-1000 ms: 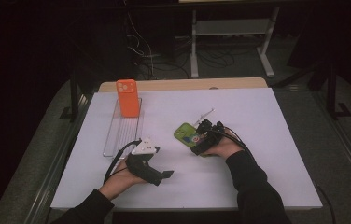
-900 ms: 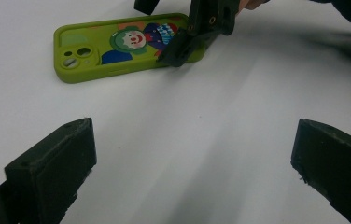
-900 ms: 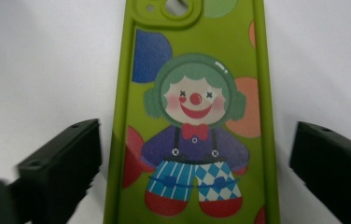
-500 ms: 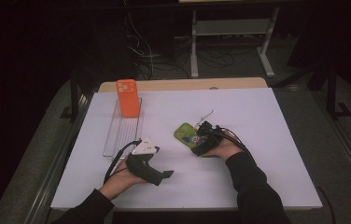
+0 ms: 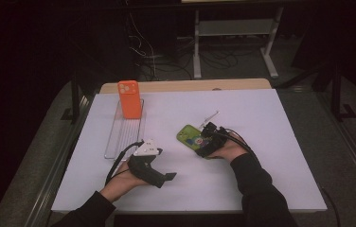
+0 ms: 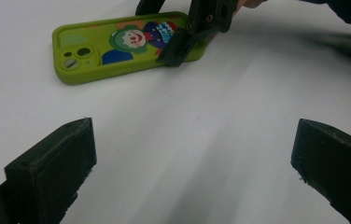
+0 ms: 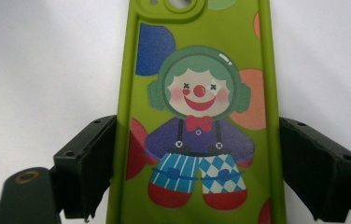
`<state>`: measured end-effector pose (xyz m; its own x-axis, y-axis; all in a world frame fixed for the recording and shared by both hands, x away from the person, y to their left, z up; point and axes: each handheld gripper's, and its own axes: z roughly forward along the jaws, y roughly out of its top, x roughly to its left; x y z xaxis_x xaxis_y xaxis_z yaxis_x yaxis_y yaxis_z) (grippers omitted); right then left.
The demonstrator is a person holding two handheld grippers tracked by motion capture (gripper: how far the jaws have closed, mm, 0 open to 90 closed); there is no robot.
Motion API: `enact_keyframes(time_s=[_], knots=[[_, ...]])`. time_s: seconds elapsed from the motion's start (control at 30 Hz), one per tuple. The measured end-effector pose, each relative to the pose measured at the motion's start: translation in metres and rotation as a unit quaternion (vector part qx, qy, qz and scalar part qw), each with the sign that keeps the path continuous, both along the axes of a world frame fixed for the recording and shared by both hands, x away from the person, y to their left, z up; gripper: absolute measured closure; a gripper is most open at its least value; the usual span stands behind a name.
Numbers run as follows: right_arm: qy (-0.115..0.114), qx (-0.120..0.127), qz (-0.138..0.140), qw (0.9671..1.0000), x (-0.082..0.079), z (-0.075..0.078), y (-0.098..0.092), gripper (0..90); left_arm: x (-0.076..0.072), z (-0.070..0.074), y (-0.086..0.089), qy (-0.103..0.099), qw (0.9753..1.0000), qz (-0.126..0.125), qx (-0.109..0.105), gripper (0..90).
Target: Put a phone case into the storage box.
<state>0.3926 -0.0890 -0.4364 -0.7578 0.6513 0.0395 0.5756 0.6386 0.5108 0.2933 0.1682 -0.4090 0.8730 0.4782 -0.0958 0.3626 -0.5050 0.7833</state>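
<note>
From the high view, the green phone case (image 5: 189,136) lies flat on the white counter (image 5: 261,123), and serves as the landmark here. The right gripper (image 5: 203,142) sits over the case's near end, held by the person's right hand (image 5: 223,149). To the left of the case and nearer the person, well apart from it, the left gripper (image 5: 159,176) rests low over the counter in the left hand (image 5: 119,182). Farther left of the case and beyond it, an orange phone case (image 5: 129,98) stands upright at the far end of a clear tray (image 5: 119,137). A thin pale stick-like thing (image 5: 209,117) lies just beyond the green case; what it is cannot be told.

In the left gripper view, the green phone case (image 6: 127,44) lies flat on the counter ahead, its camera cutout to the left and a clown print on its back. The right gripper (image 6: 187,39) comes down onto its right end, one jaw against the near edge. The left gripper's own jaws stand spread wide at the bottom corners, with bare counter between them, well short of the case.

In the right gripper view, the green phone case (image 7: 197,121) runs straight up between the two jaws, clown upright. The jaws are spread, one just beside each long edge of the case; the left one is at or almost at the edge, the right one shows a slim gap, so they are not yet pinching it.
</note>
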Motion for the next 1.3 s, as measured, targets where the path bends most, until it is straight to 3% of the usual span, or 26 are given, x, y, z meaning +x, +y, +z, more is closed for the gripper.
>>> enact_keyframes(time_s=[0.37,0.67,0.9,0.97,1.17,1.3], knots=[[-0.018,0.024,0.012,0.9995,0.002,0.034,-0.033,14.9,0.012,0.018,-0.014,0.001,0.9994,-0.034,0.006,0.0],[-0.032,0.028,0.075,0.9962,-0.005,0.043,-0.047,14.9,0.034,0.035,-0.028,-0.020,0.9963,-0.080,0.024,0.0],[-0.043,0.014,0.139,0.9893,-0.013,0.043,-0.045,14.9,0.044,0.037,-0.039,-0.022,0.9930,-0.112,0.030,0.0],[-0.037,0.010,0.151,0.9878,-0.017,0.043,-0.043,14.9,0.044,0.036,-0.040,-0.022,0.9914,-0.123,0.038,0.0],[-0.033,0.013,0.197,0.9798,-0.025,0.043,-0.037,14.9,0.046,0.031,-0.040,-0.016,0.9897,-0.134,0.048,0.0],[-0.031,0.011,0.227,0.9733,-0.033,0.044,-0.027,14.9,0.046,0.033,-0.038,-0.022,0.9890,-0.139,0.046,0.0]])
